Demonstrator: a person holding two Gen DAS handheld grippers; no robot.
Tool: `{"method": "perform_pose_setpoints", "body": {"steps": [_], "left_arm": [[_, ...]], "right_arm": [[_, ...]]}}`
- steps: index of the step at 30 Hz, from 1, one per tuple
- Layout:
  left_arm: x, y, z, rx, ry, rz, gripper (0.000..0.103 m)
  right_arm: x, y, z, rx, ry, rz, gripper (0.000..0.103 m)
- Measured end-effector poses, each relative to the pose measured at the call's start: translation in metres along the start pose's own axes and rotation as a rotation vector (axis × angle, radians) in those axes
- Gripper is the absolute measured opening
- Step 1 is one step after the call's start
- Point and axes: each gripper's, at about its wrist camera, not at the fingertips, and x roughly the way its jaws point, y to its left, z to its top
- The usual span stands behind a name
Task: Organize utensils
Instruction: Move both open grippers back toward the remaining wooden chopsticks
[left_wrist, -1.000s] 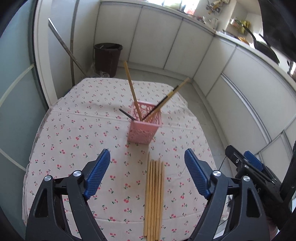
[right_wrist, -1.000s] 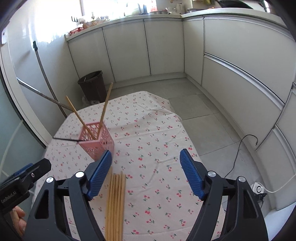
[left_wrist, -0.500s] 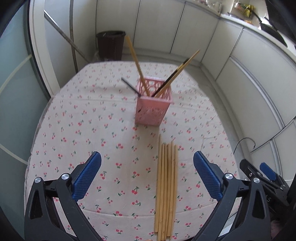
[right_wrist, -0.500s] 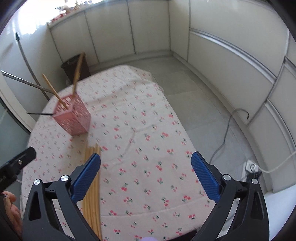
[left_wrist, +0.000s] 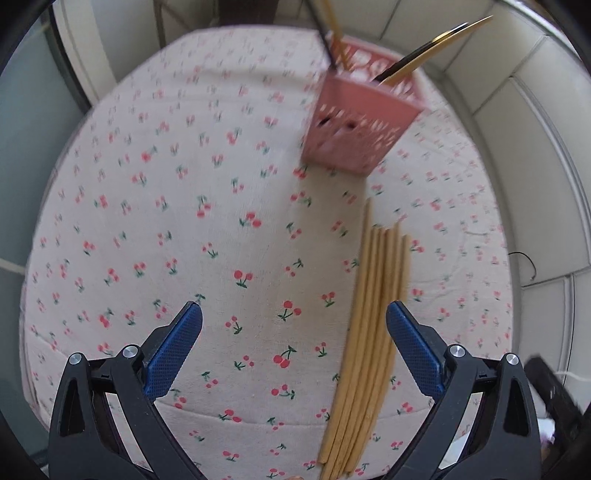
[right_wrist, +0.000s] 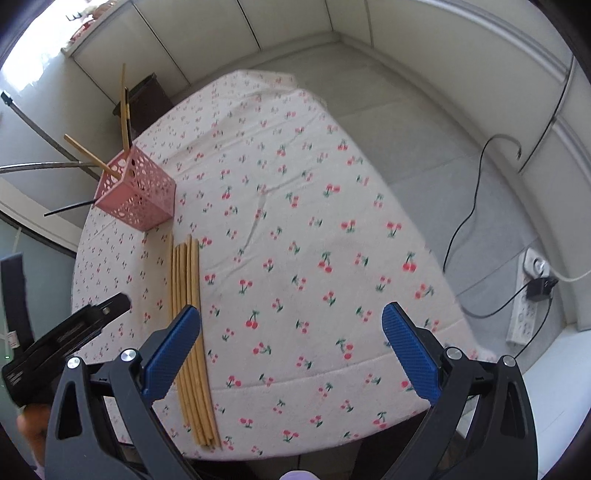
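Two grippers are hanging over one round table (right_wrist: 369, 206), which is wearing a cherry-print cloth, and both are pointing steeply down at it. Near the far edge a pink holder (left_wrist: 360, 122) is standing upright, already carrying a few sticks, some wooden and some dark, that are leaning out at angles. Just in front of the holder, and apart from it, a bundle of loose wooden chopsticks (left_wrist: 373, 332) is lying flat on the cloth. The sticks are lying side by side, touching, with their long axis running from the near edge of the table straight toward the holder.

The left gripper (left_wrist: 291, 350) is standing fully open with nothing between its blue pads. The bundle is lying toward its right side, passing just inside the right pad (left_wrist: 413, 350), so the gripper is sitting off-centre to the left of the sticks.

The right gripper (right_wrist: 291, 350) is likewise spread wide and holding nothing. Here the chopsticks (right_wrist: 190, 325) are passing under its left pad (right_wrist: 171, 354), while most of the span is covering bare cloth.

The bundle is therefore lying between the two tools, close to each one's inner pad. Both gaps are running across the sticks' length, which probably suits a pinch. Neither hand is looking clearly nearer; either would likely need a small sideways shift inward to centre a stick before closing.
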Motion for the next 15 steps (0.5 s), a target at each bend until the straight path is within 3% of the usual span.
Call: {"method": "perform_pose_setpoints", "body": {"steps": [5,15], "left_arm": [[0.025,-0.006,0.011,-0.052,0.042,-0.004,0.096],[0.045,-0.034,0.028,0.012,-0.037,0.136,0.093]], "right_arm": [[0.007,-0.005,-0.003,0.041,0.052,0.044,0.096],[0.008,-0.019,0.001,0.130,0.085,0.099,0.096]]}}
